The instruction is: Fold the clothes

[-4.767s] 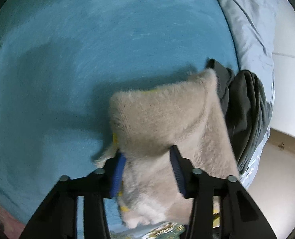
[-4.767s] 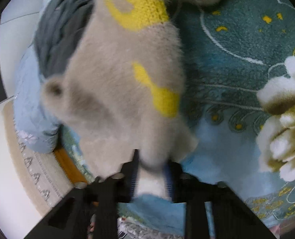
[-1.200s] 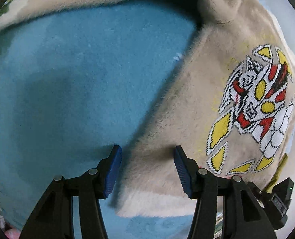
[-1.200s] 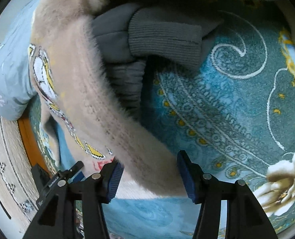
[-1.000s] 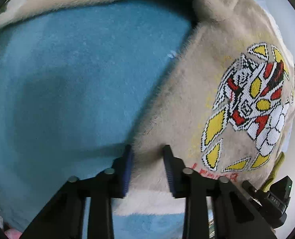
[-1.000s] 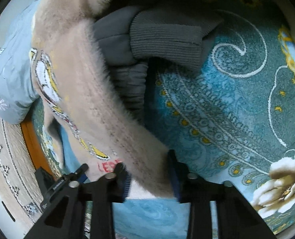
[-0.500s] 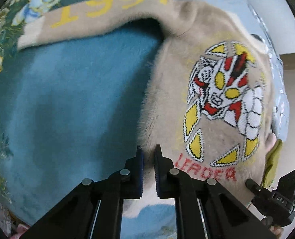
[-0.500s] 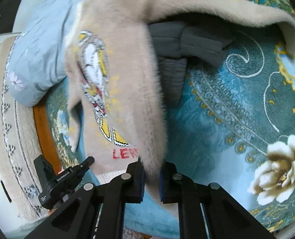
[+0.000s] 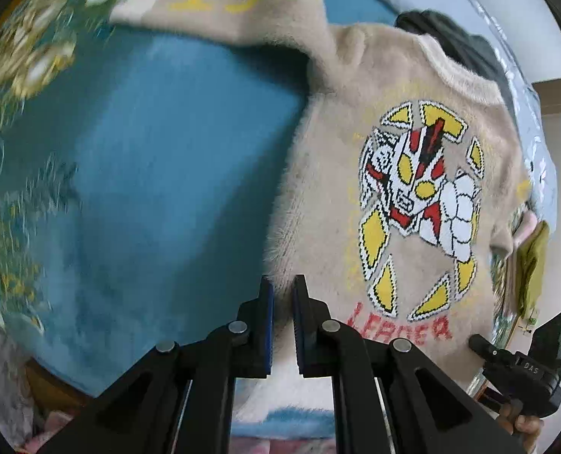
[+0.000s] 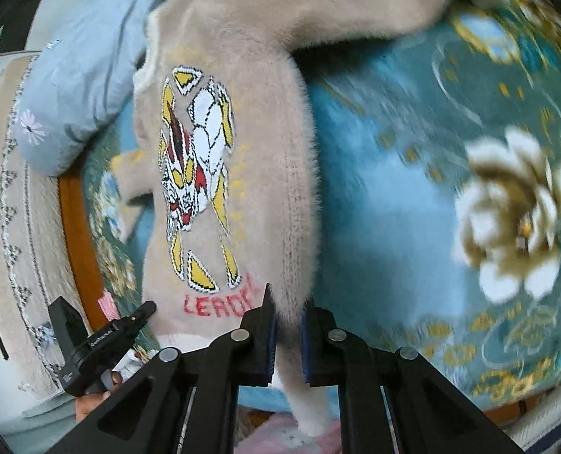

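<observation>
Both grippers were clamped on the beige sweater [image 9: 356, 196]: my left gripper [image 9: 280, 325] pinched one hem corner, my right gripper [image 10: 286, 335] the other, so the body hung stretched between them, print up. Ahead of the jaws it trailed over the teal blanket [image 9: 159, 174], one sleeve [image 9: 235, 3] flung out beyond. I judged that hold was meant for laying it flat before folding.

Beige sweater [image 10: 242, 174] between clamped jaws
</observation>
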A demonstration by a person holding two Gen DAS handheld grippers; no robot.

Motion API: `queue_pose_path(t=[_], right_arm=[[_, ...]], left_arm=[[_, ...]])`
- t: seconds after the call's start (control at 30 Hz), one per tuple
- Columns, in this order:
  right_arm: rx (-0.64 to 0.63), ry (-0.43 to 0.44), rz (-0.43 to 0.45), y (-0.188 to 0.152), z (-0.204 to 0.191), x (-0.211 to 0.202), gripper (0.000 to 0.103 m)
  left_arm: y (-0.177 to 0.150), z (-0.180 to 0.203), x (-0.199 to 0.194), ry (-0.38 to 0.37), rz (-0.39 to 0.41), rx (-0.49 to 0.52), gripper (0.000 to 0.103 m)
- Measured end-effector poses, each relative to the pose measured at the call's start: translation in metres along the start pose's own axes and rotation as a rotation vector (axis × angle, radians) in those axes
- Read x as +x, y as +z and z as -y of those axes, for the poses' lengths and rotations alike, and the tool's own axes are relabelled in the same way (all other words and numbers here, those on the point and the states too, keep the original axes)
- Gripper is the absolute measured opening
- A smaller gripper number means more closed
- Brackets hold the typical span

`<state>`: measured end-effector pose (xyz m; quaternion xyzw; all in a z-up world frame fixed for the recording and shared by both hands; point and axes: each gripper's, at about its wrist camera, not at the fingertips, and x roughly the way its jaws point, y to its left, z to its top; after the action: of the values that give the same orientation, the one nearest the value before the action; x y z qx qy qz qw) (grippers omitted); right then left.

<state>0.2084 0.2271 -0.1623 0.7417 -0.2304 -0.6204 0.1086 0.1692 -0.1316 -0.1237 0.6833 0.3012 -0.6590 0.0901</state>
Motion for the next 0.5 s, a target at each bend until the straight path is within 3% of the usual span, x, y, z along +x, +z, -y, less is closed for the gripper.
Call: queue_pose_path(t=[0.13, 0.33, 0.5], right_arm=[[0.025, -0.035, -0.042, -0.019, -0.009, 0.038, 0.011], [0.052, -0.063, -0.068, -0.037, 0.021, 0.023, 0.011], [0.076, -0.043, -0.053, -0.028, -0.015, 0.043, 0.014]], left_arm=[[-0.022, -0.013, 0.022, 0.034, -0.044, -0.016, 0.009], [-0.028, -0.023, 0.033, 0.000, -0.023, -0.098, 0.009], [-0.019, -0.016, 0.029, -0.052, -0.023, -0.153, 0.013]])
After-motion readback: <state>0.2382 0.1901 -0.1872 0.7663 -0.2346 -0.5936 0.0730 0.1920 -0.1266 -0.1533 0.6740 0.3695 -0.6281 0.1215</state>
